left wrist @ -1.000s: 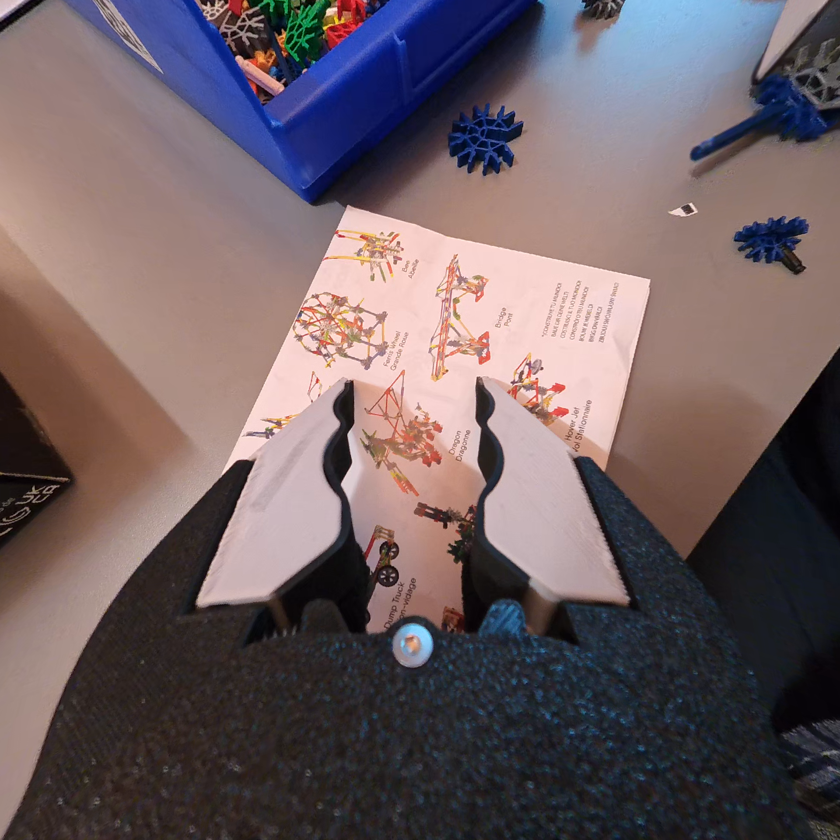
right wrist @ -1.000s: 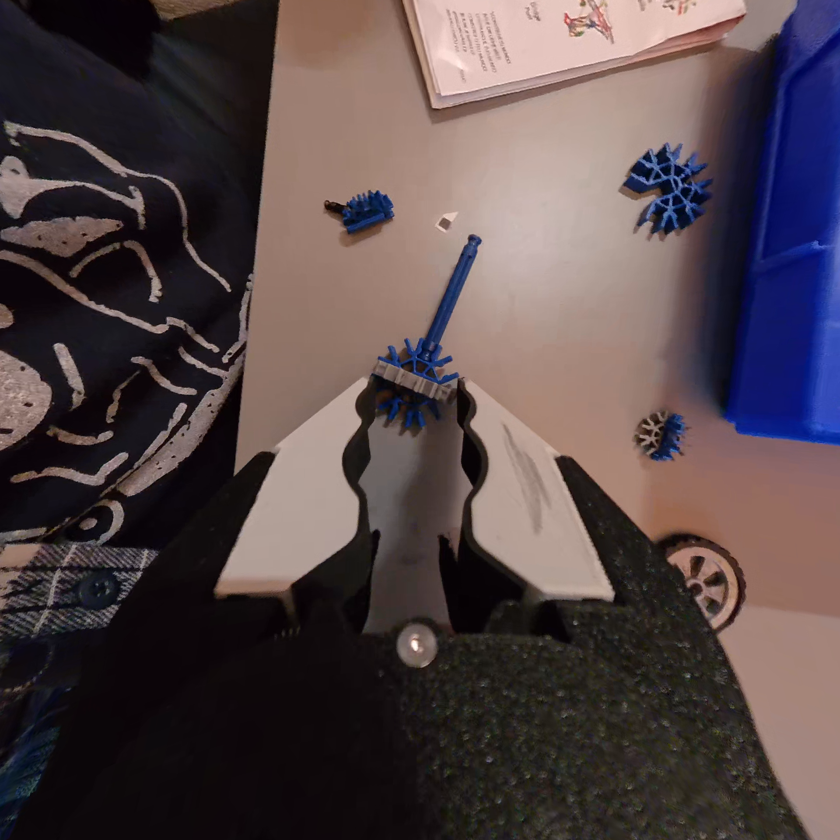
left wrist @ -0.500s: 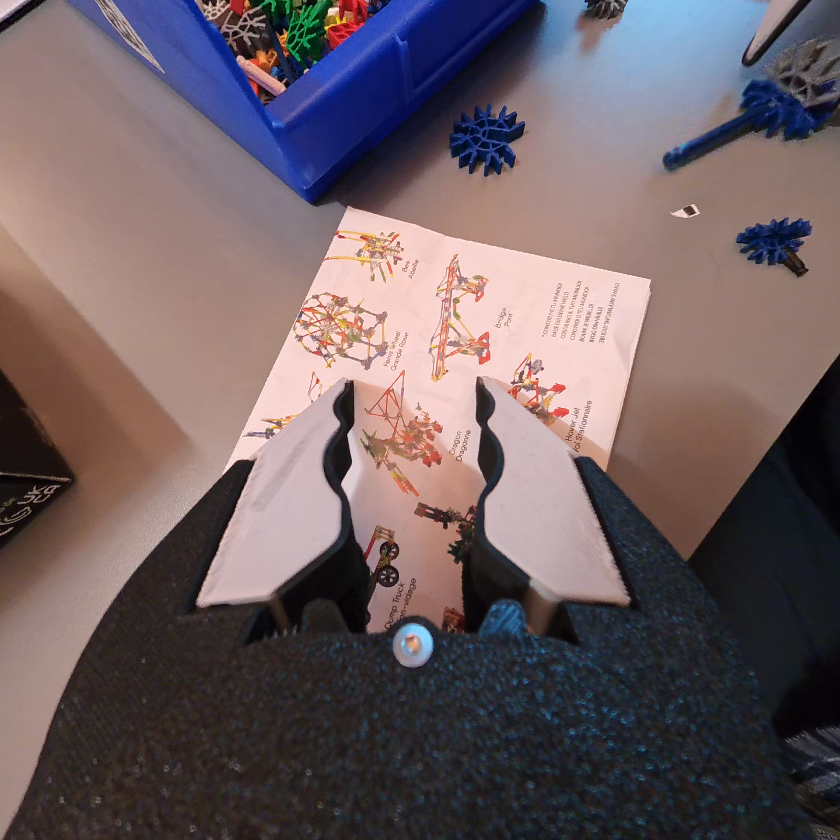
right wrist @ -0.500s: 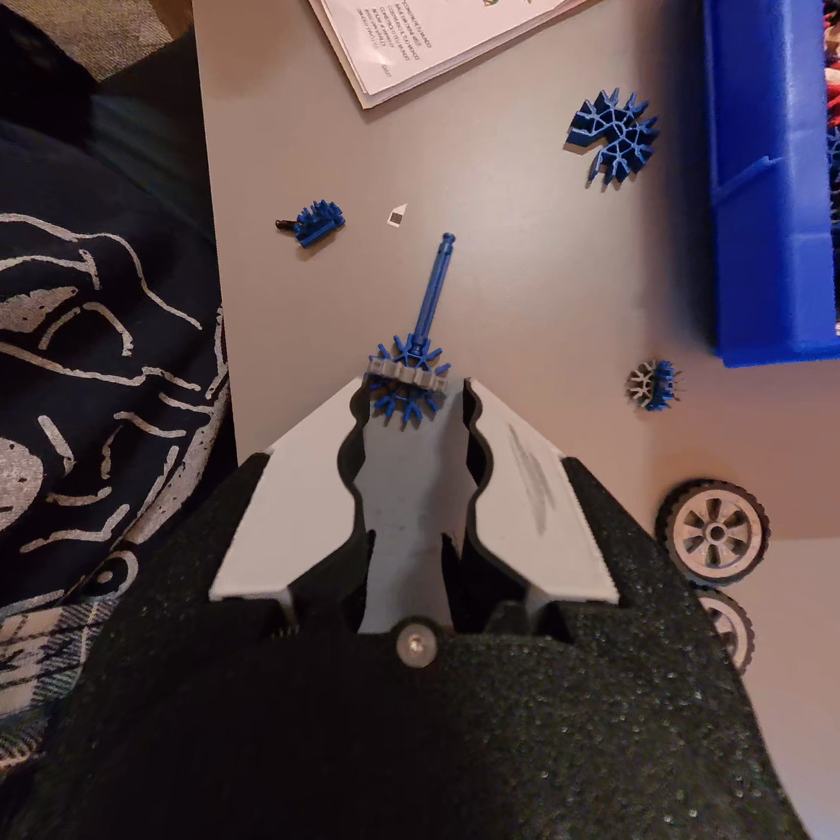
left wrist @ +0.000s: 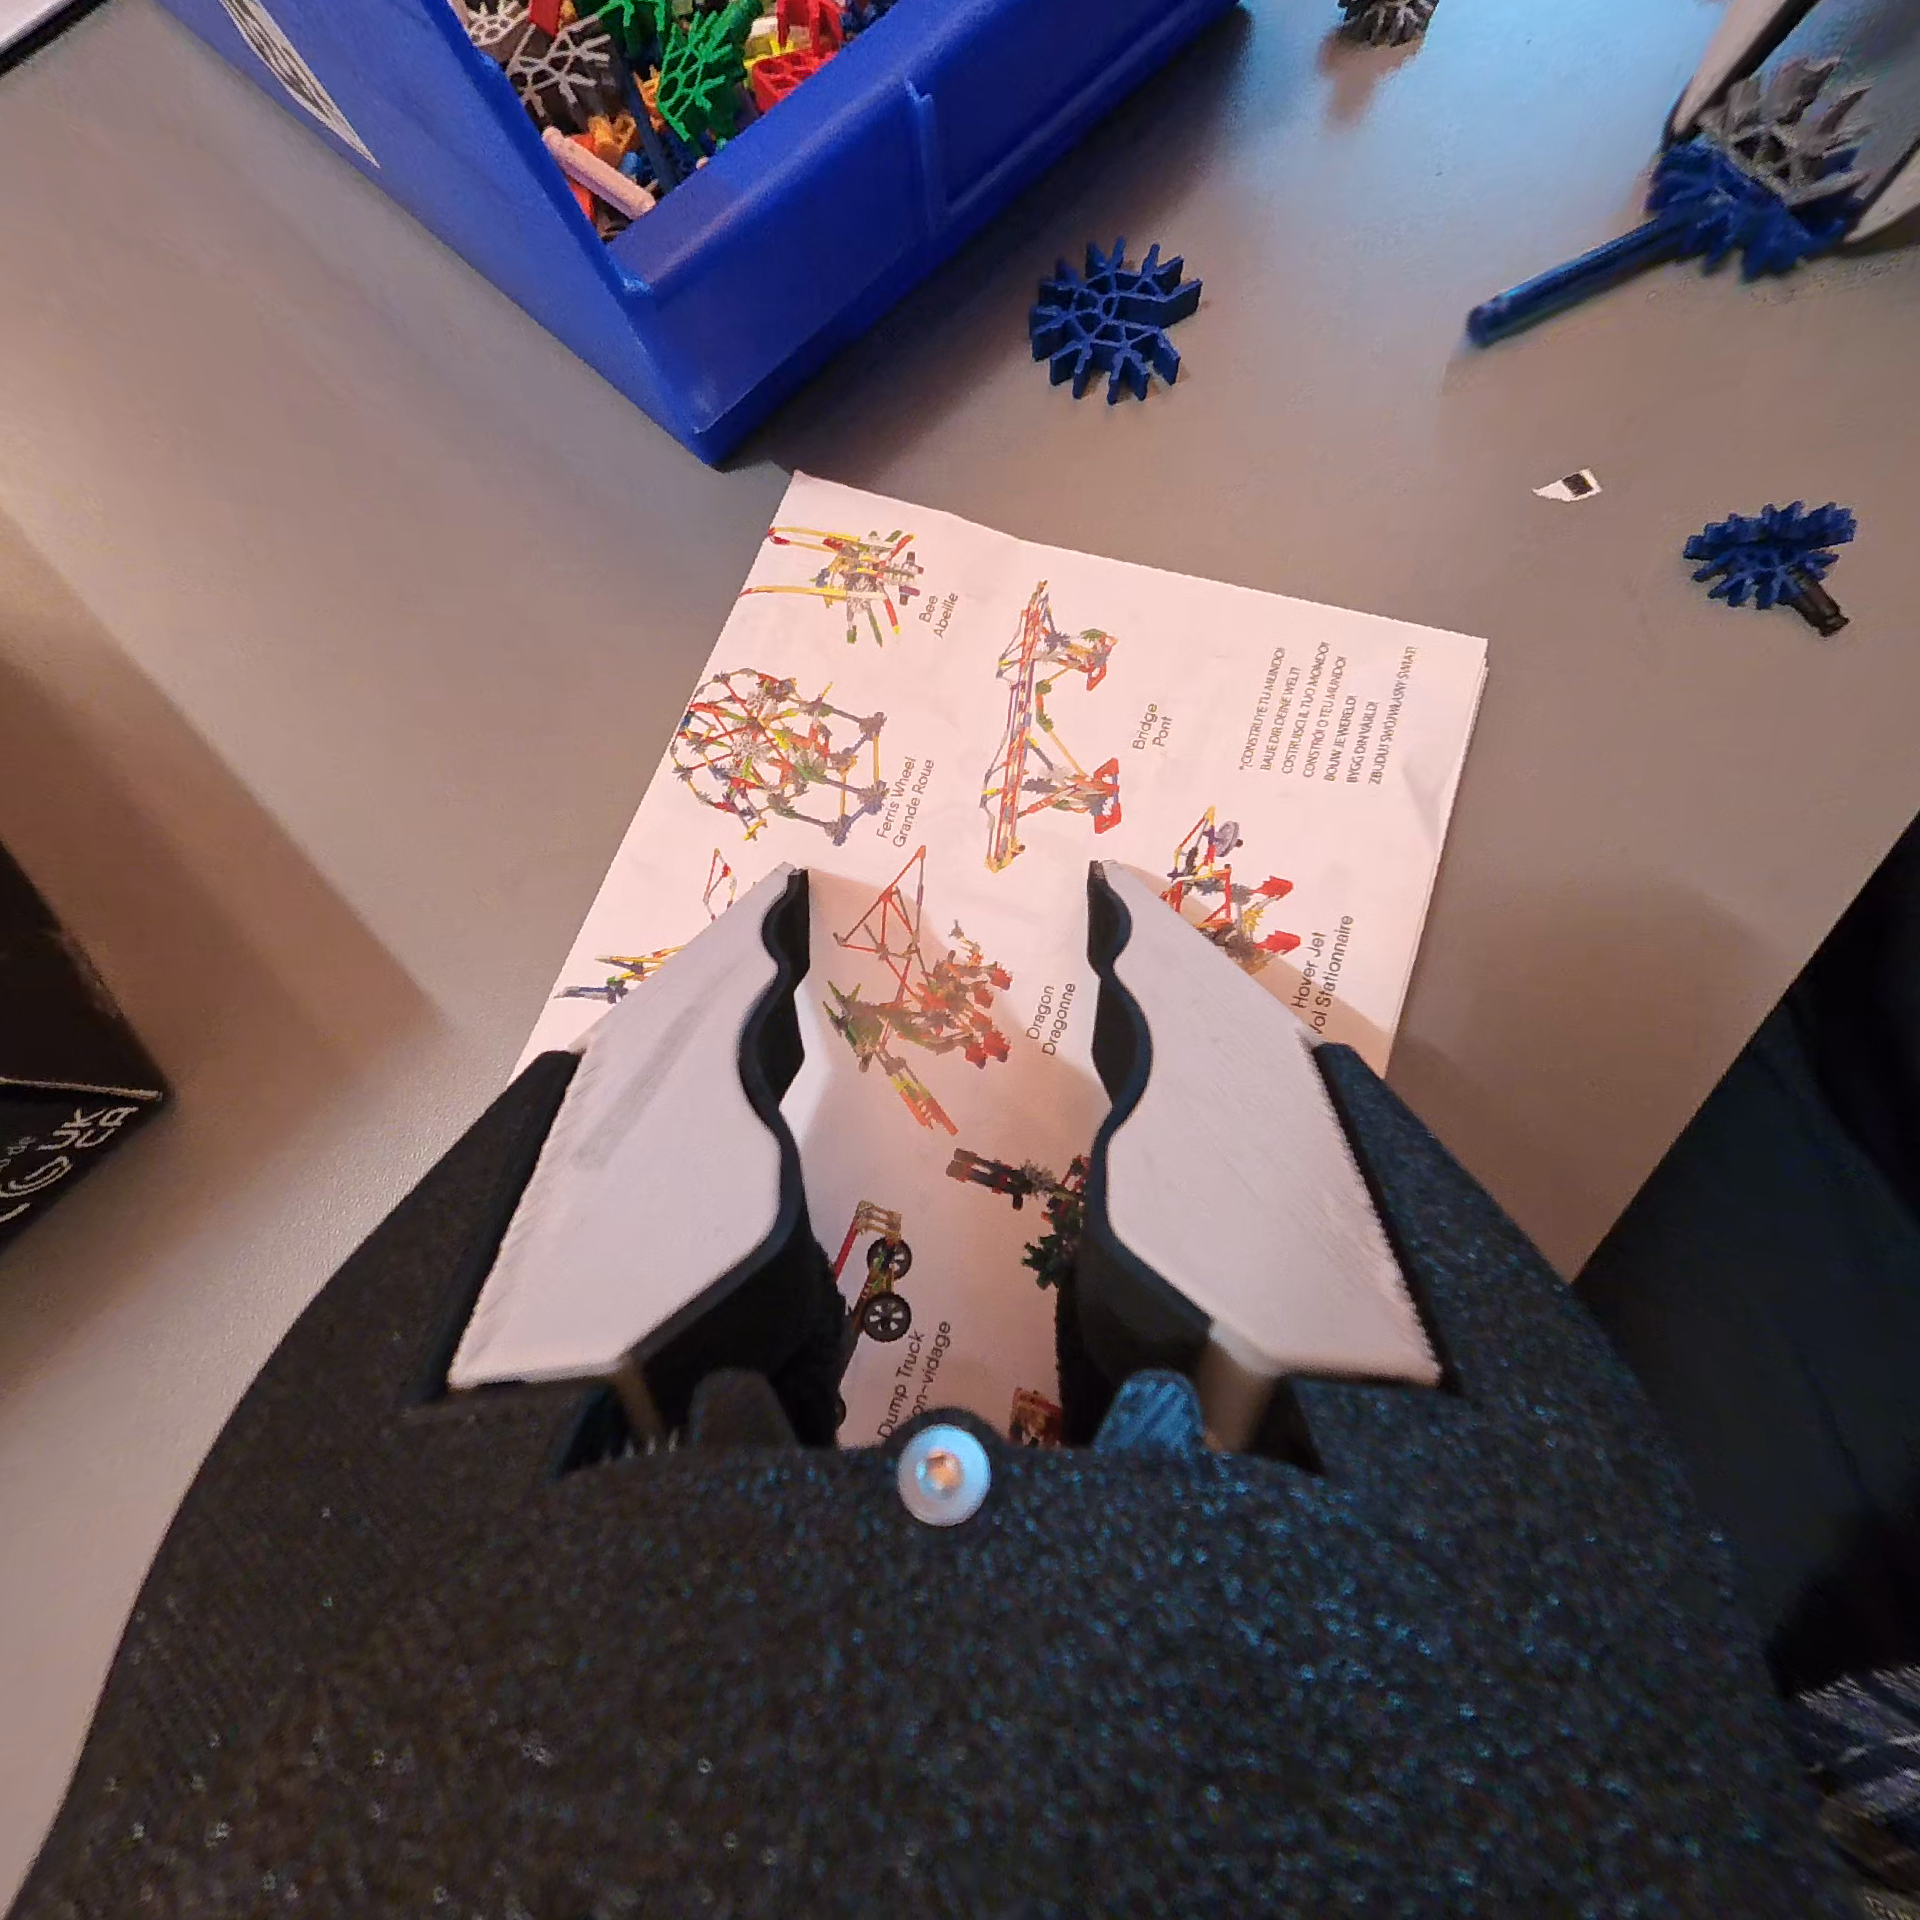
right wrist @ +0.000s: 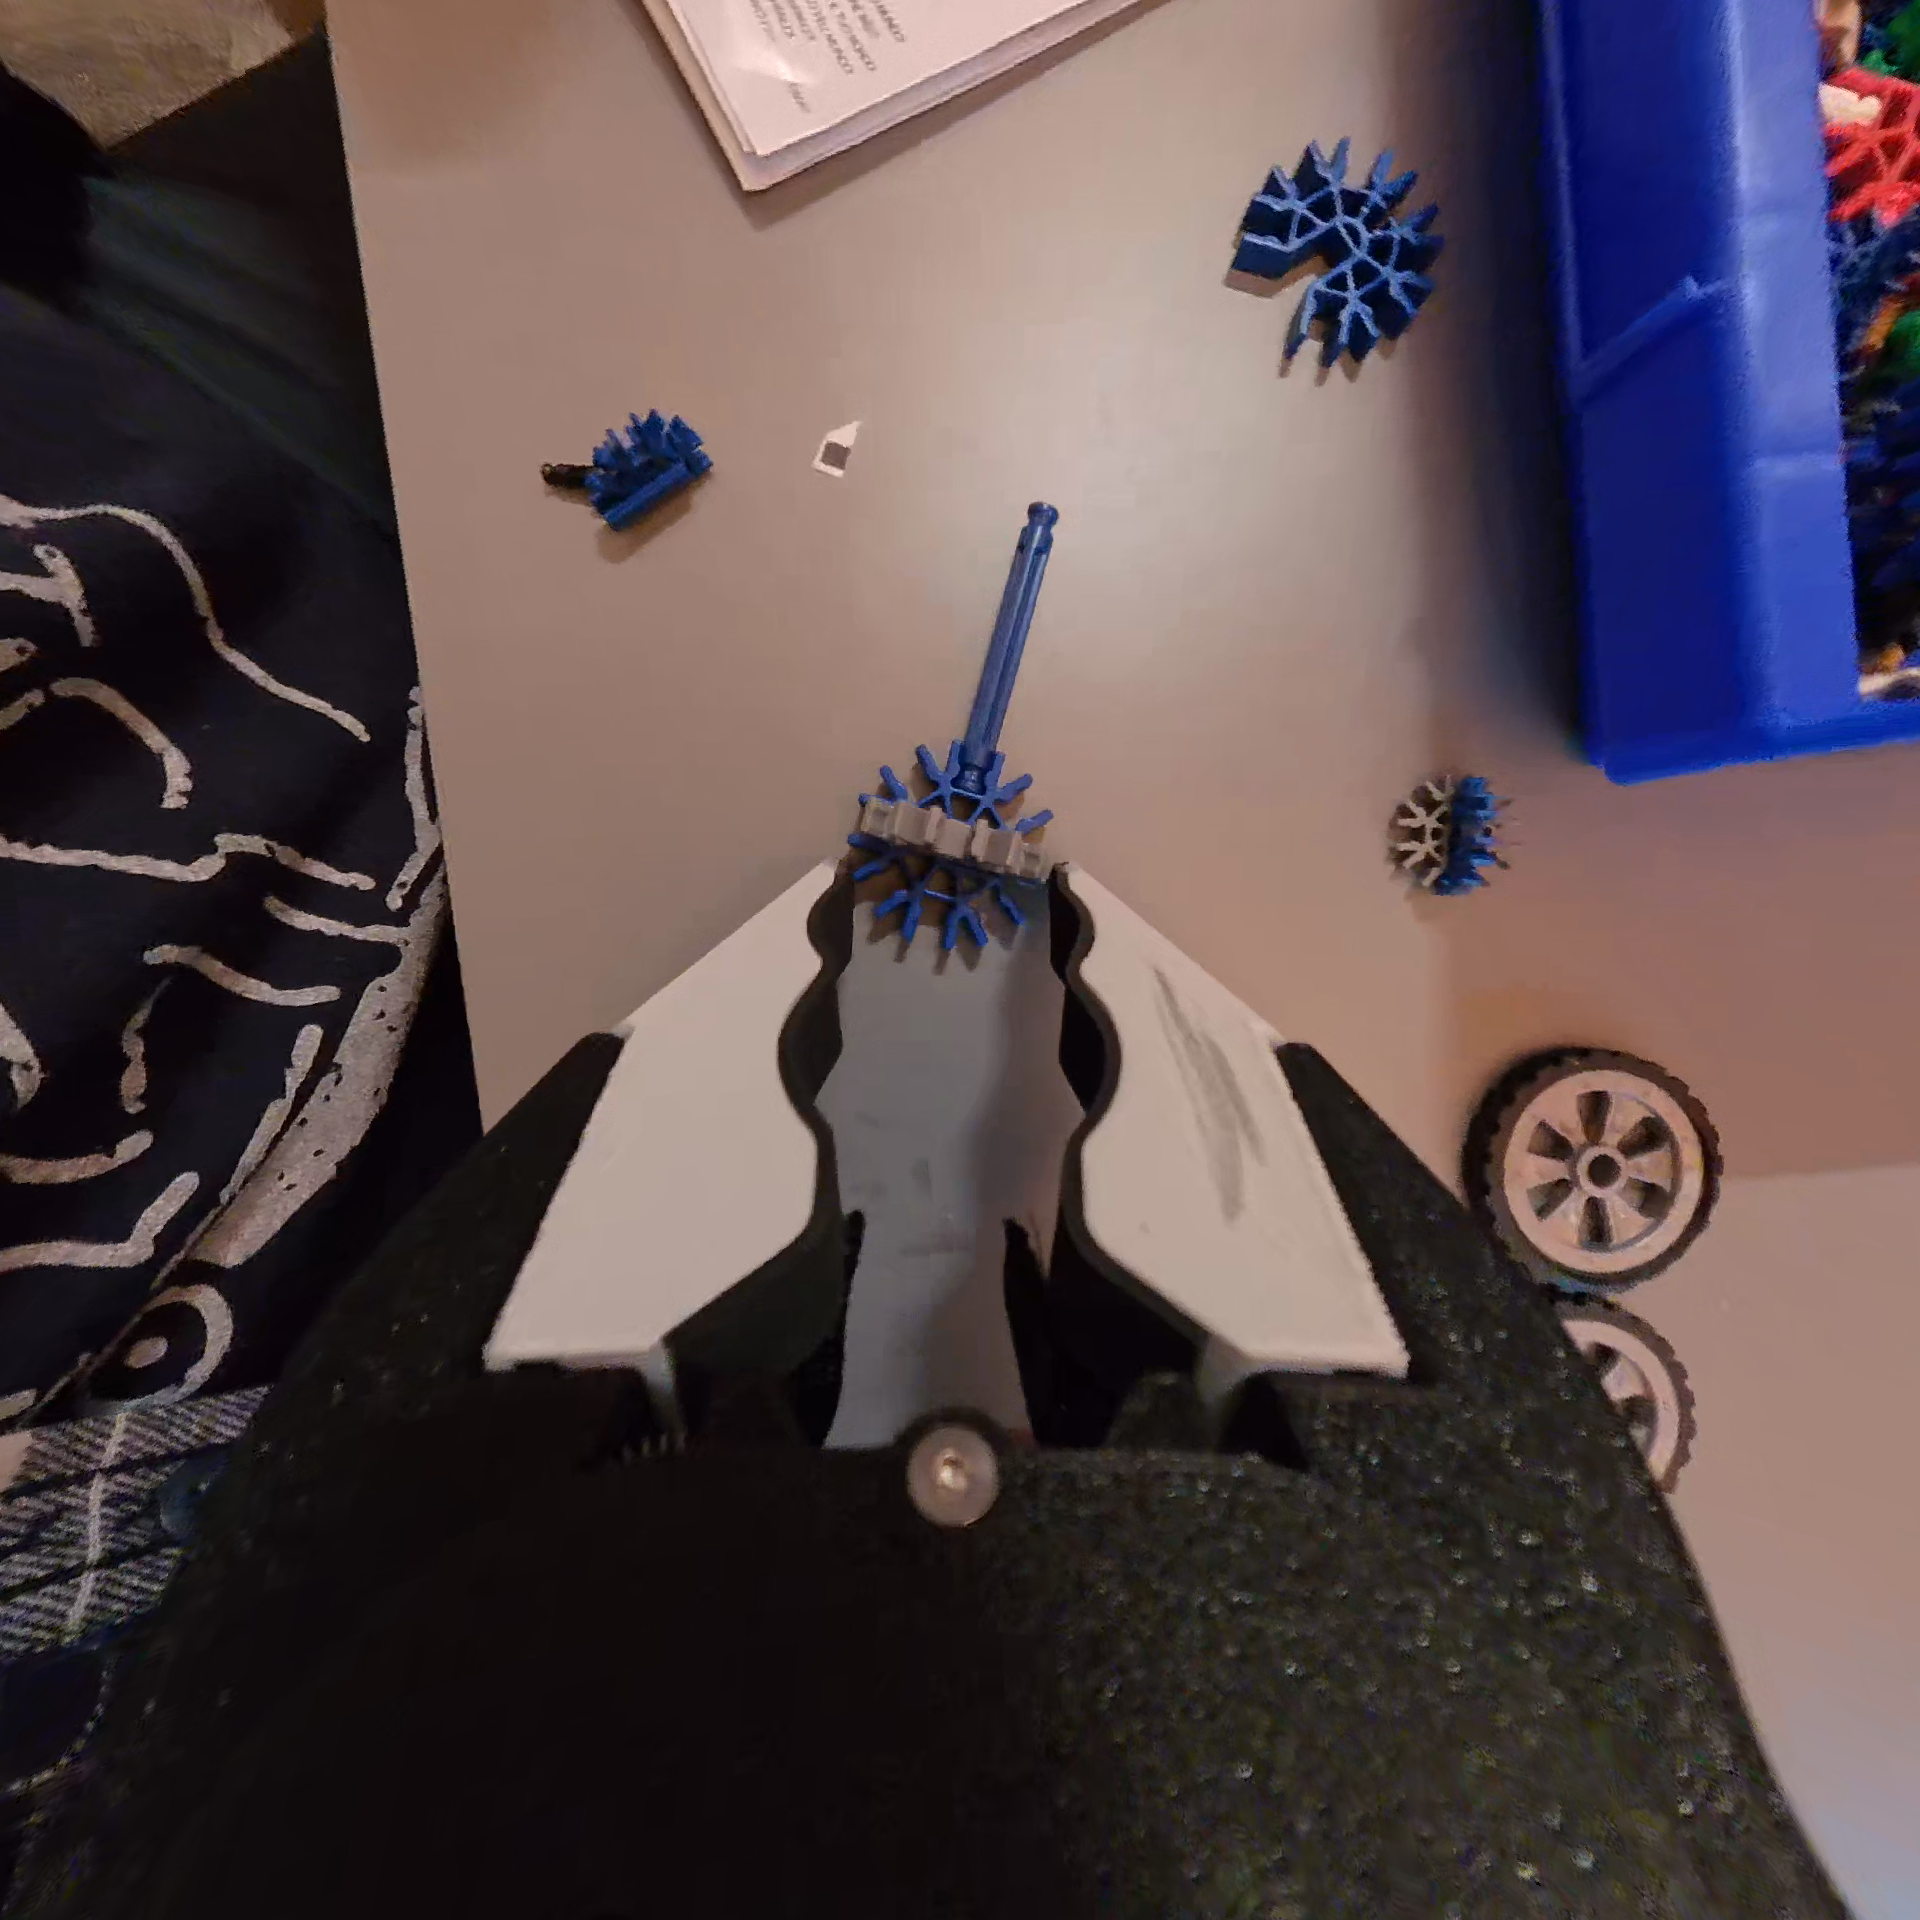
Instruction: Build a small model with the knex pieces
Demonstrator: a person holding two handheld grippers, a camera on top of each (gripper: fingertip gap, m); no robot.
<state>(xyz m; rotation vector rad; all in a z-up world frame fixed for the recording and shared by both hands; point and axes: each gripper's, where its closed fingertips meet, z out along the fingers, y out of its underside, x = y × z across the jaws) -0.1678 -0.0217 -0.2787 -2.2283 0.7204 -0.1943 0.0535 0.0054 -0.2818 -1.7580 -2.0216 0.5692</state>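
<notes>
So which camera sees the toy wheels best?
The right wrist view. Two grey wheels with black tyres lie on the table beside the right gripper, the nearer one partly hidden. The left wrist view shows no wheels.

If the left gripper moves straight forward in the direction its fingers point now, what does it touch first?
Most likely the instruction sheet: the open left gripper hangs over it, empty, tilted down toward the page. Beyond the sheet in the same line sit the grey table and the blue bin. Height above the paper is unclear.
</notes>
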